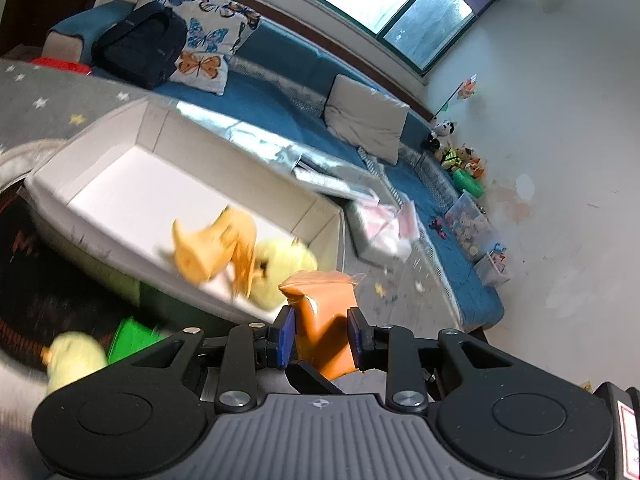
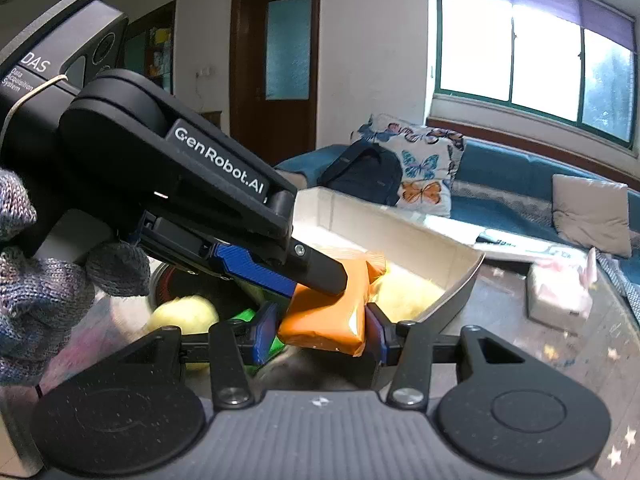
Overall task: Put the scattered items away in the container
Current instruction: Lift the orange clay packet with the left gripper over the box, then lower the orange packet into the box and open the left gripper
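Right now you have the orange packet [image 2: 332, 312] between both sets of jaws: your left gripper [image 1: 320, 334] clamps one end, your right gripper [image 2: 320, 330] brackets the other, seemingly steadying it. Just beyond the tips sits the white container [image 1: 120, 184].

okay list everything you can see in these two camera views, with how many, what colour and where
orange packet: one, orange, held between both grippers beside the box's near corner
white box: one, white, open-topped, on the table
orange toy: one, orange, blurred, in the box
yellow plush toys: at least two, yellow; one at the box's near corner, one outside it on the left
green item: one, green, beside the outer plush
backpack: one, dark, on the sofa
butterfly cushions: stacked, white with butterflies, beside the backpack
blue sofa: one, under the window
left gripper: shut on the packet
right gripper: shut on the packet
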`<state>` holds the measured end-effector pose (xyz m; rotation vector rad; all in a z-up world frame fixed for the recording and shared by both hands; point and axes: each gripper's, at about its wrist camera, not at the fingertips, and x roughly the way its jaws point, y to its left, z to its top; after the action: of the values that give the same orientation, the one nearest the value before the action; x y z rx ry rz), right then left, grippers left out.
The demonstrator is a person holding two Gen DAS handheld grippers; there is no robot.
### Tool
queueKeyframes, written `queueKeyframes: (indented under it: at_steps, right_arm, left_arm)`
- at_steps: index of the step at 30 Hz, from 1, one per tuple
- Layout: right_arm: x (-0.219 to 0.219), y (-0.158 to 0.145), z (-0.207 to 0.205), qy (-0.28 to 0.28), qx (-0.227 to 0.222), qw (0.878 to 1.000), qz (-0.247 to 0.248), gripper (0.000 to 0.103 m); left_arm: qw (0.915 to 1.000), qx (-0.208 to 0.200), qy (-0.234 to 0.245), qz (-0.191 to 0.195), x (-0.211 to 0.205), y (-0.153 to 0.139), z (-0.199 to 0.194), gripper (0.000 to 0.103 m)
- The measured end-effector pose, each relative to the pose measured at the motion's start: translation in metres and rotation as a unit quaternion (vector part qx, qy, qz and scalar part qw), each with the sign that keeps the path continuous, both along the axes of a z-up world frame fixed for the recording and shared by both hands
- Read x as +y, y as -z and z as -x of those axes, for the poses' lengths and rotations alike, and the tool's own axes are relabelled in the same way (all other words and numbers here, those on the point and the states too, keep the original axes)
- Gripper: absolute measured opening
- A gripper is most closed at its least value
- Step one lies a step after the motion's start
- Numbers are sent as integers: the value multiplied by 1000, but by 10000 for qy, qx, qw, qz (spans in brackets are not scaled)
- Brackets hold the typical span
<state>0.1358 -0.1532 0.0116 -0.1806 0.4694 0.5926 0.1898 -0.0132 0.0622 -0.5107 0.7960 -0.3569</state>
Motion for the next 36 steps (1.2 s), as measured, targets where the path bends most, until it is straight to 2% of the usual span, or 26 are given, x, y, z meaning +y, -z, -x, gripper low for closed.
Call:
queueKeyframes:
  at_steps: [4,14,23,36]
  right_arm:
    - [-1,-2,-22,101,-61,9999,-55,47]
    - [4,21,-65,146,123,9998,-37,47]
    - [3,37,-83,139,299,9994,-74,48]
    - [0,34,-75,219,202,9995,-42,50]
  left_arm:
    - [10000,-35,22,8,-2,0,-22,30]
    - [9999,132,10,-100,0,22,-57,30]
    - [9997,184,27,-166,-1,33,-64,31]
    - [9997,146,43,-214,-1,31,-53,31]
